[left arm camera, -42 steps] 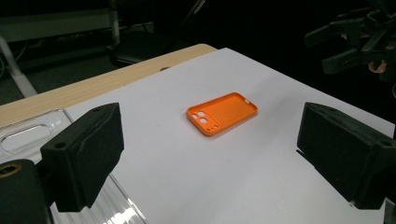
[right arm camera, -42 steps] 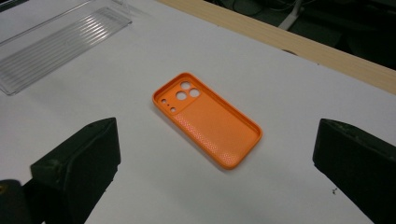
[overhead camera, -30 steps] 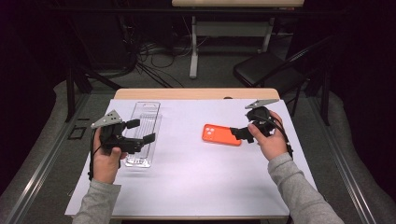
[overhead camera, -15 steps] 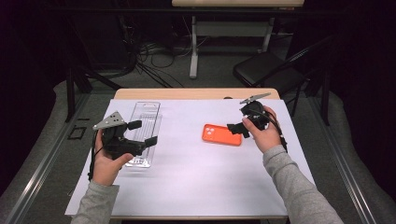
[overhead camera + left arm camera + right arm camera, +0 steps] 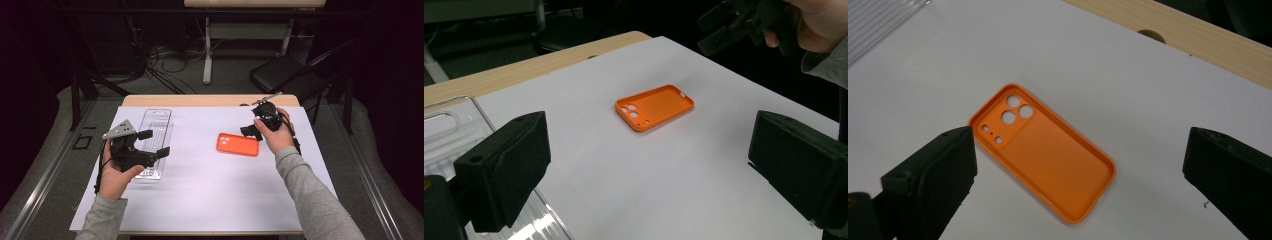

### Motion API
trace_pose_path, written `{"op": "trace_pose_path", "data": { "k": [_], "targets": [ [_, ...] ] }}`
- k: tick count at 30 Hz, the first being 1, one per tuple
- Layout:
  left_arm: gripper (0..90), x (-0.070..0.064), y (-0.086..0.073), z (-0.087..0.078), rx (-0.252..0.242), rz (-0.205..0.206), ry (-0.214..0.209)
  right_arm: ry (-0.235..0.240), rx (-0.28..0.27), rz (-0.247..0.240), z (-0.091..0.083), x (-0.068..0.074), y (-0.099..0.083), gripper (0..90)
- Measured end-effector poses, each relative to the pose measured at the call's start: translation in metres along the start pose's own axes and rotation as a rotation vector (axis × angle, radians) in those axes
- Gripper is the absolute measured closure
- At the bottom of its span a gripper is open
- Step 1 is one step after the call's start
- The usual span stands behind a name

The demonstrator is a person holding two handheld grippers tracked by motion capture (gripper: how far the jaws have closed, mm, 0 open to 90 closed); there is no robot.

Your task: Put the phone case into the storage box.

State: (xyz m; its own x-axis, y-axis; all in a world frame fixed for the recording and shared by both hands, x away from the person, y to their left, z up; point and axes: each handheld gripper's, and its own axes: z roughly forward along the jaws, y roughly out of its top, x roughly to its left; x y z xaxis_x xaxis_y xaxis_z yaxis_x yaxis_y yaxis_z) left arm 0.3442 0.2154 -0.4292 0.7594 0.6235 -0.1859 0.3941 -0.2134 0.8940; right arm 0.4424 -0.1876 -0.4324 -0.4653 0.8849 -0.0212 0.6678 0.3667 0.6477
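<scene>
The right gripper point(image 5: 248, 131) is hovering jaws apart just beside the orange phone case point(image 5: 238, 144), lying lengthwise across the table, while the open-jawed left gripper point(image 5: 154, 143) is waiting well apart.

The left hand-held gripper point(image 5: 152, 143) covers the near part of the clear plastic tray point(image 5: 156, 124); in the left gripper view the tray point(image 5: 446, 127) runs off the left edge.
</scene>
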Motion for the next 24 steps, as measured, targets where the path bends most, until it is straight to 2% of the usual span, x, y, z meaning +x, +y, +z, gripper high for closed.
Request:
{"op": "trace_pose_path", "data": {
  "k": [10,15,24],
  "targets": [
    [3.6,0.001,0.000,-0.003,-0.004,0.003,0.022,-0.040,0.051,0.024,0.015,-0.007,0.010,1.7],
    [4.2,0.001,-0.001,-0.004,-0.009,-0.004,0.023,-0.045,0.070,0.036,0.021,-0.011,0.009,2.2],
    [5.7,-0.001,-0.001,-0.002,0.007,0.009,0.024,-0.053,0.111,0.052,0.029,-0.016,0.007,2.3]
  ]
}}
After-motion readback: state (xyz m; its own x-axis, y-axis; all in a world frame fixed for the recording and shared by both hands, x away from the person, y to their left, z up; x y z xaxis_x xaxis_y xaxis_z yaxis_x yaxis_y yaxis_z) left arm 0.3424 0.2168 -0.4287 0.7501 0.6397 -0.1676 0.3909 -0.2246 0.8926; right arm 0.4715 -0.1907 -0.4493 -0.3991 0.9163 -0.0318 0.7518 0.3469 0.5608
